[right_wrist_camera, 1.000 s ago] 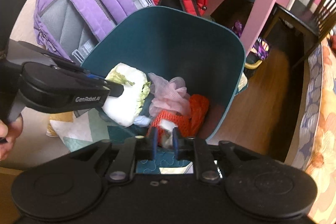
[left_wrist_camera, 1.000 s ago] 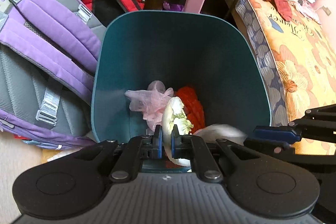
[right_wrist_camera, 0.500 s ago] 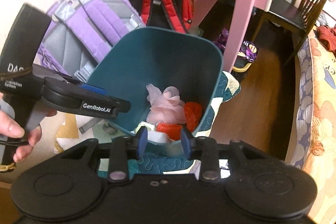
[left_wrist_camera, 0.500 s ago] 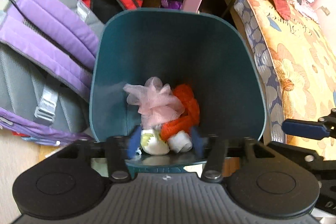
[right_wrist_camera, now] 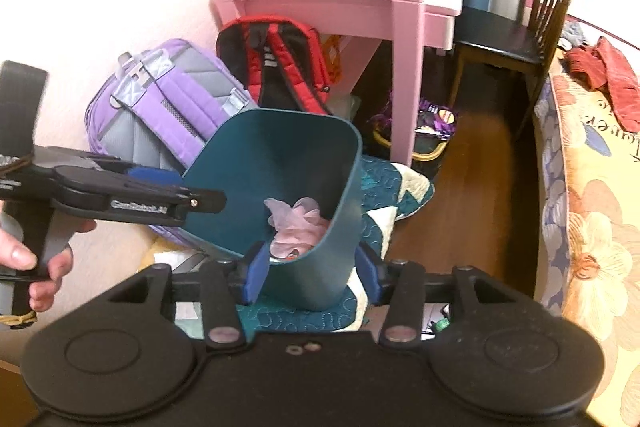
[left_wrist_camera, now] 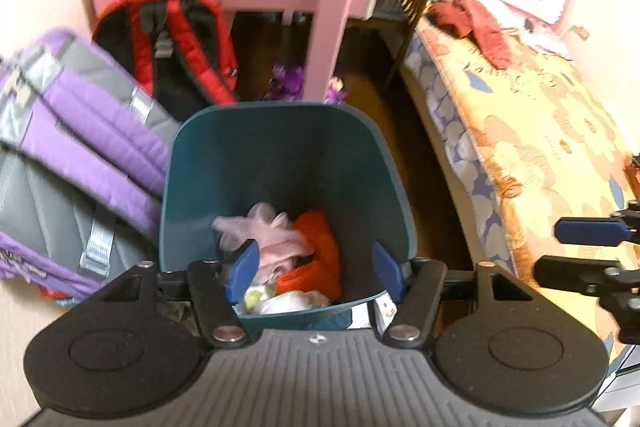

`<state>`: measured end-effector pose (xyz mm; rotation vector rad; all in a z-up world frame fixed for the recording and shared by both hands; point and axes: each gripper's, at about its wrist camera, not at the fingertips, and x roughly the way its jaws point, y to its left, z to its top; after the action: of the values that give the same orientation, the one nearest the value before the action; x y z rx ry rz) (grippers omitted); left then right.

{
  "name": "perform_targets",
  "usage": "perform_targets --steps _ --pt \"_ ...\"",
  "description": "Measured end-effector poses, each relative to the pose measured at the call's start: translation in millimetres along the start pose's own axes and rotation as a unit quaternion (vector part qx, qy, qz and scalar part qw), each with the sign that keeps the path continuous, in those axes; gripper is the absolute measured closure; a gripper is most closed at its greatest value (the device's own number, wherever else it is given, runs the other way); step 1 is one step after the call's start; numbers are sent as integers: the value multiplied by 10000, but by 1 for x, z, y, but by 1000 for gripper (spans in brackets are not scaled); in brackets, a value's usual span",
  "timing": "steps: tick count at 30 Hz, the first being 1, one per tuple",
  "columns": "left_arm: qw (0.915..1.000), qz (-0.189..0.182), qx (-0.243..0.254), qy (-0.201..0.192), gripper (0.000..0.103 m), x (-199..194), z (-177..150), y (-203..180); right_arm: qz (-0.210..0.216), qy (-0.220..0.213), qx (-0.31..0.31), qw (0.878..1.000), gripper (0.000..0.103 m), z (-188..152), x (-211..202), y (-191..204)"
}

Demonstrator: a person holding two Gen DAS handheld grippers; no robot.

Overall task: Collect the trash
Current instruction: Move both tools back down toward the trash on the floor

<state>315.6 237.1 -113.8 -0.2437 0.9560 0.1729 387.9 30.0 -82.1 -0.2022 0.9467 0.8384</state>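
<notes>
Both released wads now lie in the teal bin (left_wrist_camera: pixel 280 163); "GenRobot.AI"-marked left gripper (left_wrist_camera: pixel 314 267) and right gripper (right_wrist_camera: pixel 310 269) are opening, empty.

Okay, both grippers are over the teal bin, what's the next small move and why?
Probably draw both away to seek more trash. The left gripper and right gripper are opening with nothing between their fingers, and the white wads already lie in the teal bin.
</notes>
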Motion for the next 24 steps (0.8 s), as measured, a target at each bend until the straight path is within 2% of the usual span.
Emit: perform_targets --steps 1,3,6,8,10,13,19,24 --pt "9999 -19 46 -96 32 -5 1 -8 6 -26 20 10000 54 -1 -4 -4" --pt "9997 -87 95 -228 31 -12 2 -23 14 -69 67 10000 53 -5 -10 -13" --pt "9992 -222 125 -298 30 -15 3 -44 12 -129 113 9999 50 -13 -19 -30" --pt "9991 -241 118 -326 24 -14 3 -59 15 -159 120 9998 45 -19 -25 -45" --pt "9990 -261 63 -368 22 -11 2 -74 25 -171 136 9998 42 -24 -27 -60" --pt "9990 -267 -59 -365 22 -3 1 -97 67 -169 161 9997 38 -33 -30 -88" --pt "9987 -41 -262 -428 22 23 -8 -149 149 -76 39 9999 21 -56 -28 -147" --pt "9970 -83 -667 -373 22 53 -20 -181 207 103 -9 9997 18 -78 -18 -188"
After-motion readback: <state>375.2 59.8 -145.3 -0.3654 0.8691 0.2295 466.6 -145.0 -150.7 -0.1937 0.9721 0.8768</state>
